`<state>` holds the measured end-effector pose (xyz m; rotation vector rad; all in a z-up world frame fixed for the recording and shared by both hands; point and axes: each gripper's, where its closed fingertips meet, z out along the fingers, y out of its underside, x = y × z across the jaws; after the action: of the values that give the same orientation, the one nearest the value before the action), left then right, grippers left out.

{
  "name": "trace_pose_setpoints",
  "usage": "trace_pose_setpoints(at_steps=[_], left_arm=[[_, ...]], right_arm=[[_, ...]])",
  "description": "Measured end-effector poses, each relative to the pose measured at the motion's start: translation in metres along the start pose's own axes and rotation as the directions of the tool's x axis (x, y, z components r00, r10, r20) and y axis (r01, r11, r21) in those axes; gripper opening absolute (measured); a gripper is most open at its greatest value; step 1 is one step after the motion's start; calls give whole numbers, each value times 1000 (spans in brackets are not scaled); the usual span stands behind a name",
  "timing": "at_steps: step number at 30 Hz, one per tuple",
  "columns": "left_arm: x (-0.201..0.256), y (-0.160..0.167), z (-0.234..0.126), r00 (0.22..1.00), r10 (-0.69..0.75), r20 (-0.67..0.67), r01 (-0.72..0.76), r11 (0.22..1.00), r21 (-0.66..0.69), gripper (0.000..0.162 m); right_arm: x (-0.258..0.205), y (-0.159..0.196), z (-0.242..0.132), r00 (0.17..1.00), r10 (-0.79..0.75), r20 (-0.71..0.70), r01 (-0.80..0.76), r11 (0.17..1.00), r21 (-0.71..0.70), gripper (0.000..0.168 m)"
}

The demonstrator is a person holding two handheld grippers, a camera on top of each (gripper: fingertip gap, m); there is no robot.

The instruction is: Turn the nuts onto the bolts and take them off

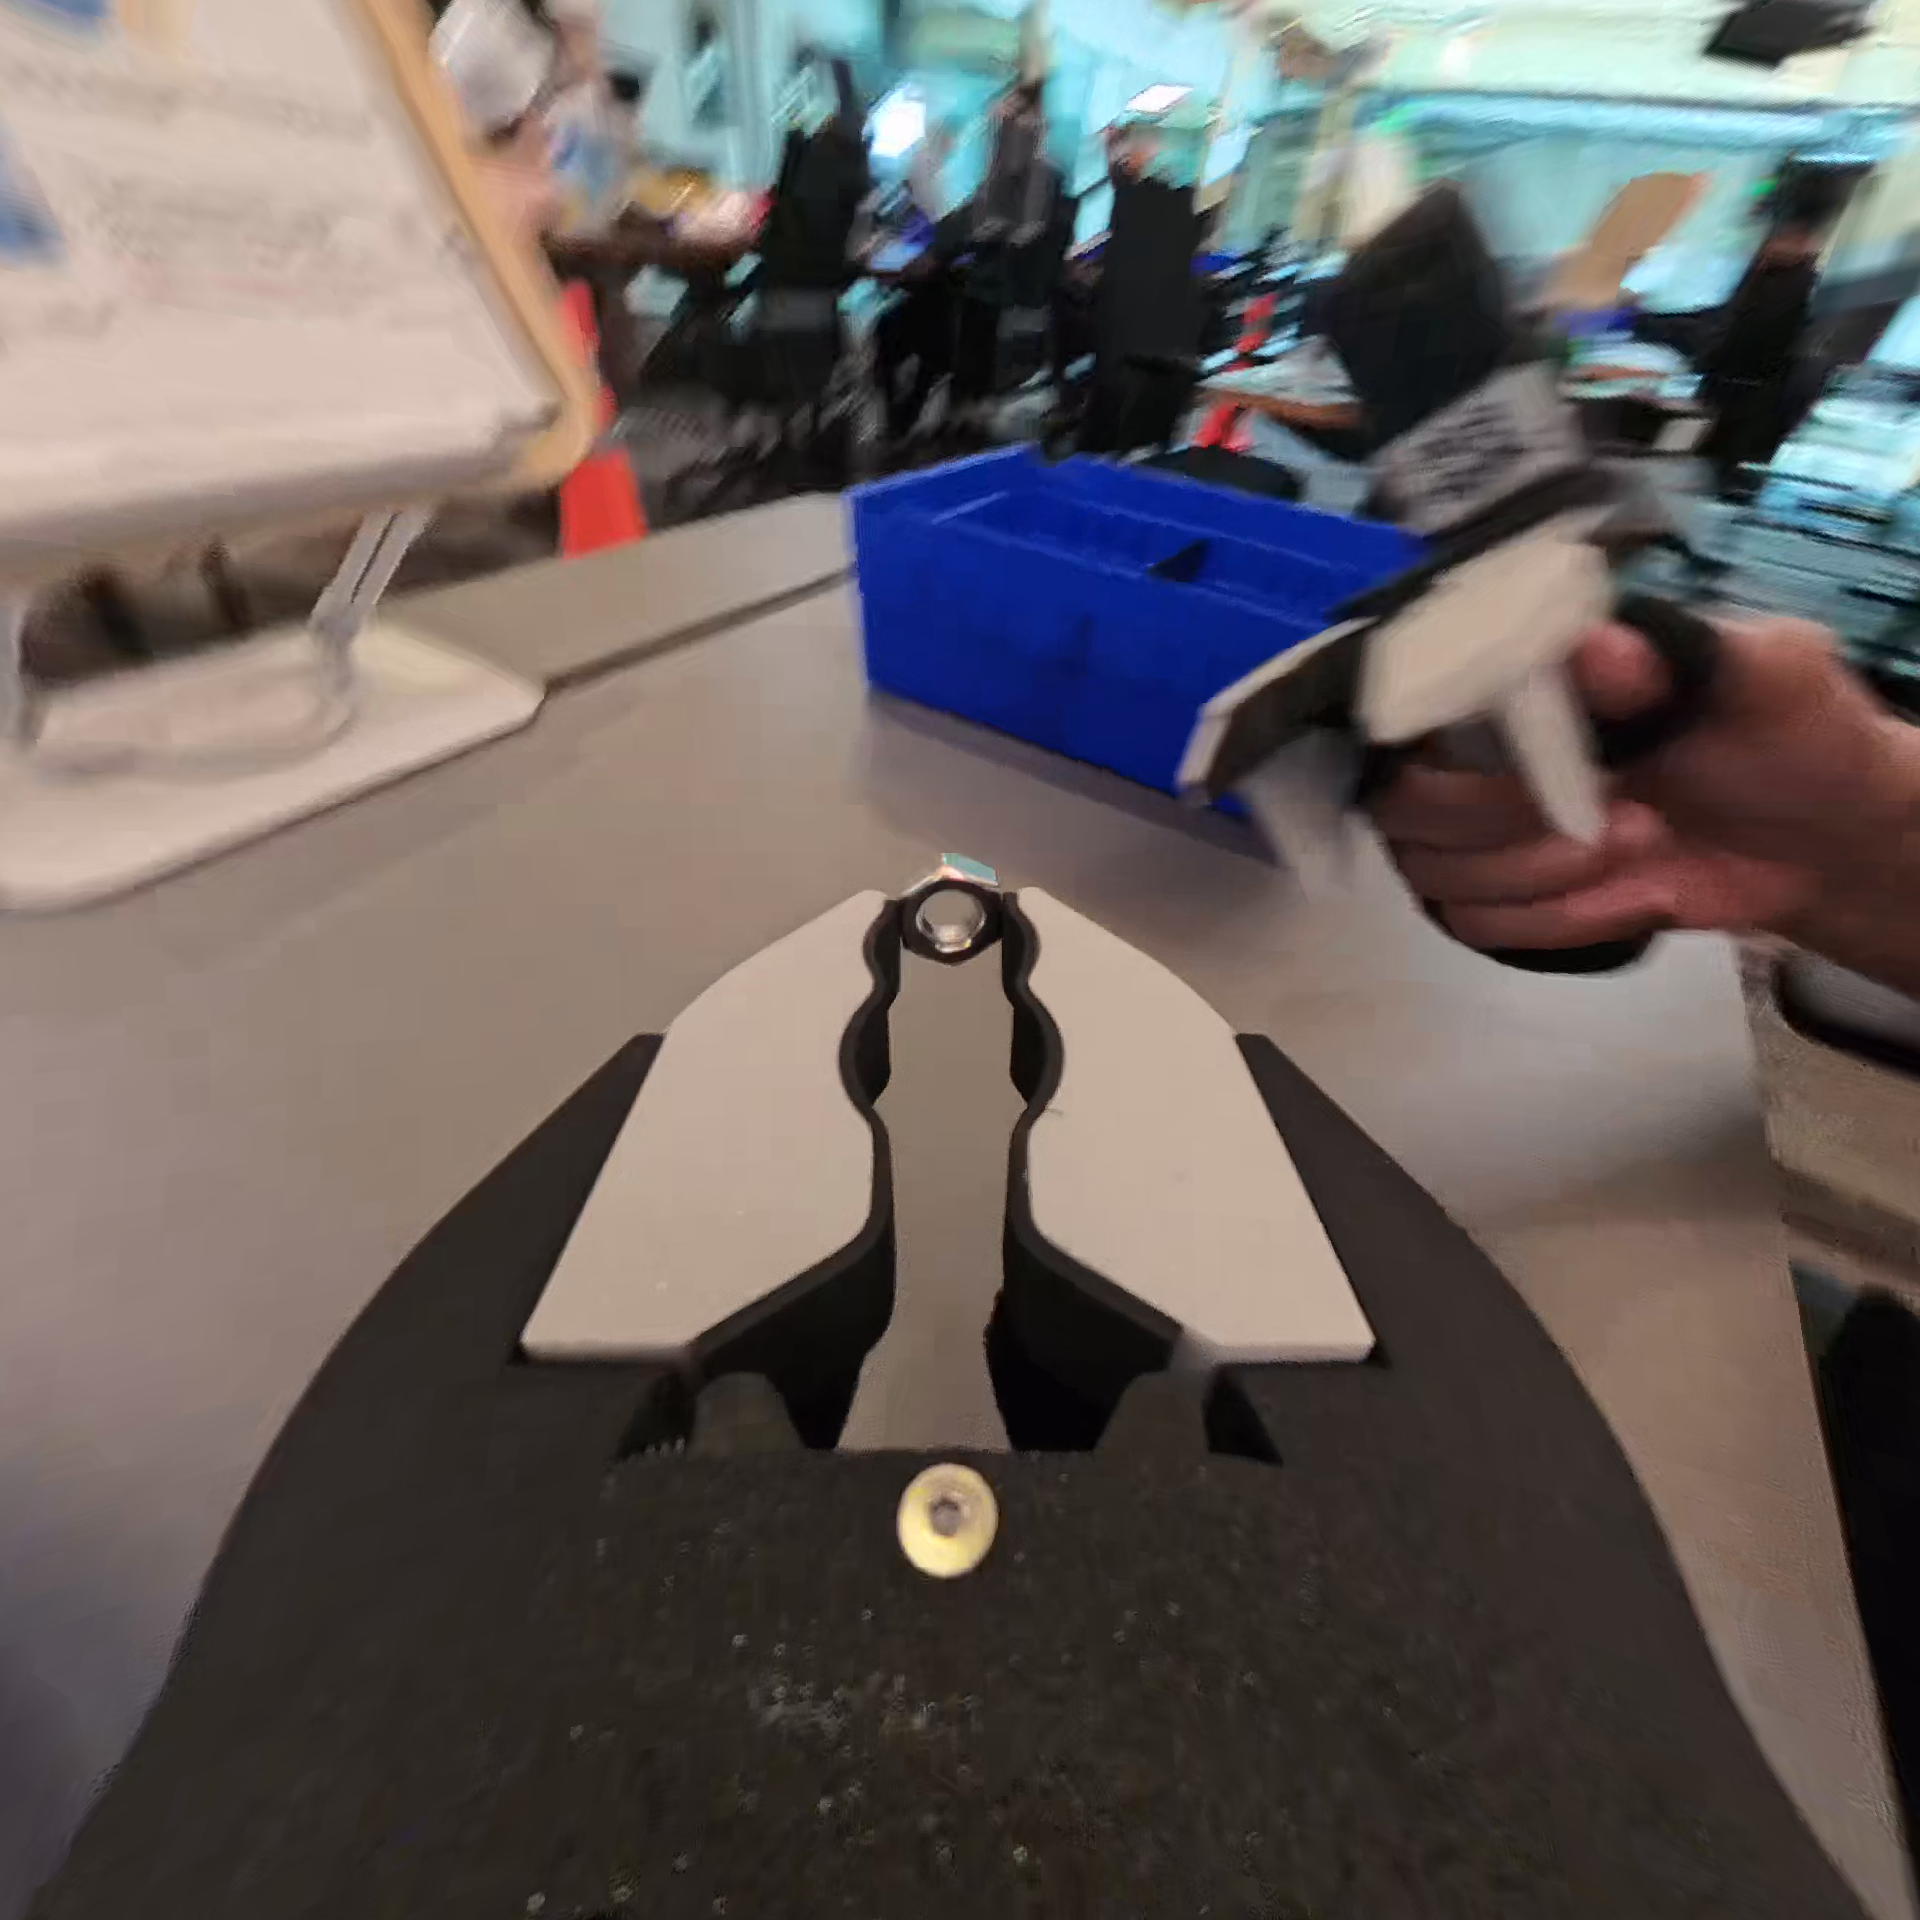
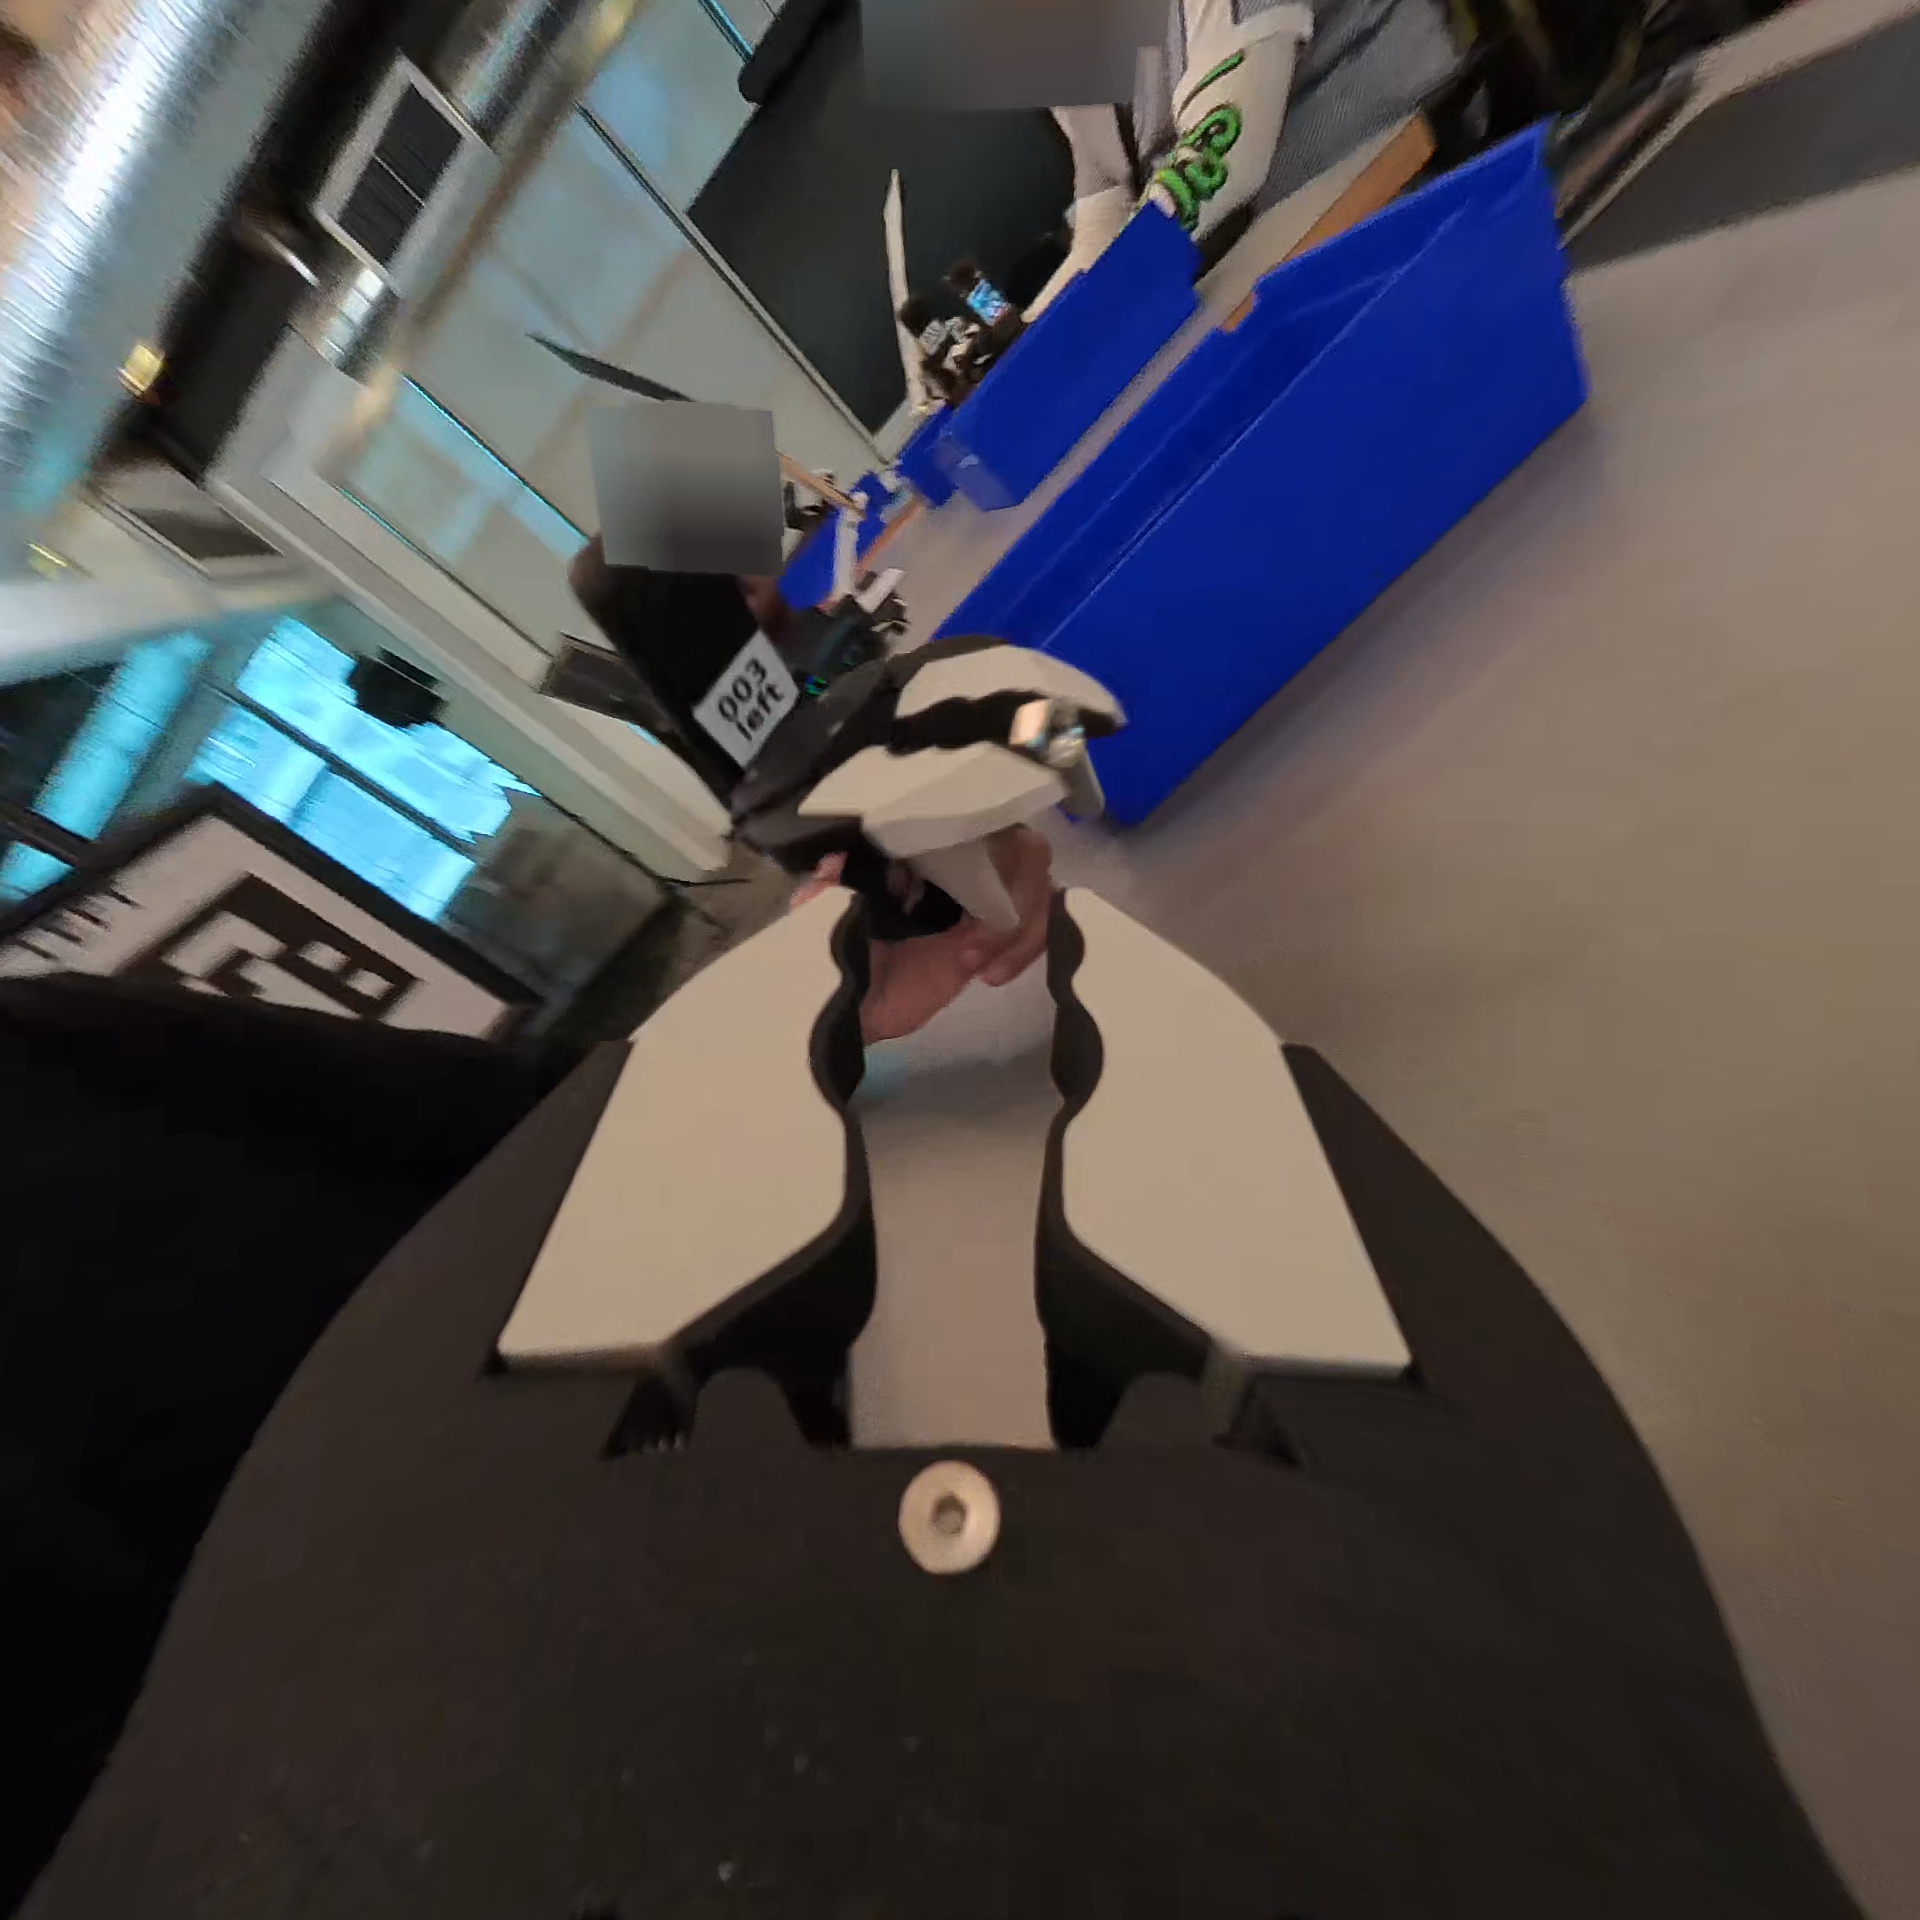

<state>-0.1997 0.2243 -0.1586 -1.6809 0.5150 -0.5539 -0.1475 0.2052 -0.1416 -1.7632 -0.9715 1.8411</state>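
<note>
My left gripper (image 1: 948,914) is shut on a small silver hex nut (image 1: 943,925) at its fingertips, held above the grey table (image 1: 623,935). The nut's hole faces the camera, and a bit of shiny metal shows beyond it; I cannot tell if that is a bolt. My right gripper (image 2: 956,914) is open and empty, tilted, and points at the left gripper (image 2: 1070,743), which holds the silver piece (image 2: 1051,732) a little way ahead. In the left wrist view the right gripper (image 1: 1205,753) is blurred, held by a hand (image 1: 1714,821) to the right.
A blue plastic bin (image 1: 1091,623) stands on the table behind both grippers; it also shows in the right wrist view (image 2: 1299,540). A white board on a clear stand (image 1: 208,312) is at the far left. More blue bins (image 2: 1081,343) and people are farther back. Some 7 cm of space lies between my two pairs of fingers.
</note>
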Motion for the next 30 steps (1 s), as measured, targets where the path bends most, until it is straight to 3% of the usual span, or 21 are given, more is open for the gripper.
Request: trace_pose_setpoints(at_steps=[2, 5, 10, 20, 22, 24, 27, 29, 30], left_arm=[[23, -12, -4, 977, 183, -107, -169, 977, 128, 17], [38, -26, -11, 911, 410, -51, -381, 882, 277, 17], [54, -22, -8, 912, 385, -140, -340, 903, 264, 17], [56, -6, 4, 908, 399, -131, -379, 913, 153, 18], [53, -8, 2, 923, 370, -104, -355, 925, 136, 37], [47, -13, -5, 962, 270, -37, -264, 956, 127, 57], [34, 3, -18, 998, 39, 55, -40, 999, 8, 71], [23, 14, -25, 987, -2, 158, 10, 999, -49, 76], [18, 17, -29, 977, 5, 211, 8, 998, -64, 76]], right_arm=[[1, 0, 7, 989, 122, 85, -118, 992, -47, 33], [-6, 1, 16, 950, 228, 214, -209, 972, -108, 31], [-19, 5, 28, 904, 266, 334, -236, 963, -129, 31], [-15, 13, 31, 909, 279, 310, -236, 957, -170, 17], [-13, 9, 28, 918, 269, 292, -234, 961, -149, 17], [-13, 1, 20, 944, 212, 252, -186, 975, -122, 17], [-24, -22, -6, 994, -66, 84, 75, 991, -114, 18], [-25, -55, -42, 934, -321, -154, 298, 942, -155, 18], [-21, -78, -70, 851, -422, -312, 384, 906, -180, 18]])
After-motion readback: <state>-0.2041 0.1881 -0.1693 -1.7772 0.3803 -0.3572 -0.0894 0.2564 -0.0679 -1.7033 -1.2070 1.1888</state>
